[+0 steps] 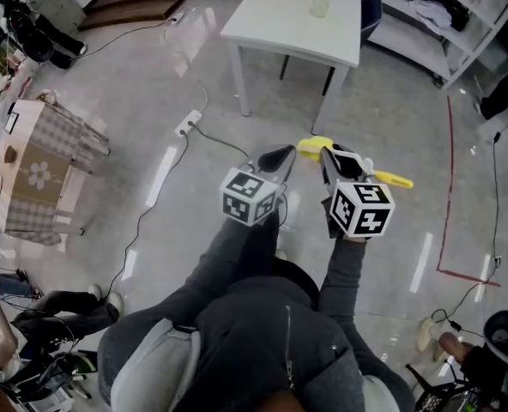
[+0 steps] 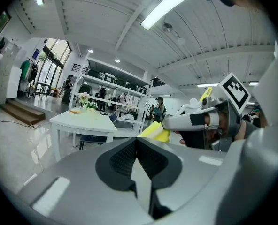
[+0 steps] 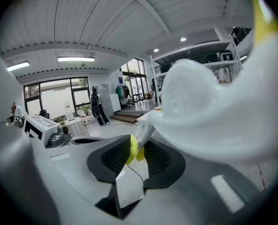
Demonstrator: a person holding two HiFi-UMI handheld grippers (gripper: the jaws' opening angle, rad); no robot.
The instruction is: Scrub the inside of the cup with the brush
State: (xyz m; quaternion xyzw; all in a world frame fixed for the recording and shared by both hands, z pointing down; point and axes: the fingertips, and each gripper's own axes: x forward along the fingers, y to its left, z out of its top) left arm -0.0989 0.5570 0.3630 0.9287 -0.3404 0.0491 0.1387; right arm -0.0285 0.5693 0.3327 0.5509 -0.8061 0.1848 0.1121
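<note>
Cup, prob. the pale one, stands on the white table, well apart from both grippers, so no scrubbing yet; I'd call this the approach step. Right gripper pinches the brush by its yellow end; left gripper is pressed together w/ nothing in it. Next: reach the table, then left jaws must spread to steady the cup before the brush goes in.

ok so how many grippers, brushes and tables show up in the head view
grippers: 2 (left gripper, shut and empty; right gripper, shut on the brush)
brushes: 1 (brush, yellow and white)
tables: 2 (white table; cloth-covered table)
total: 5
</note>
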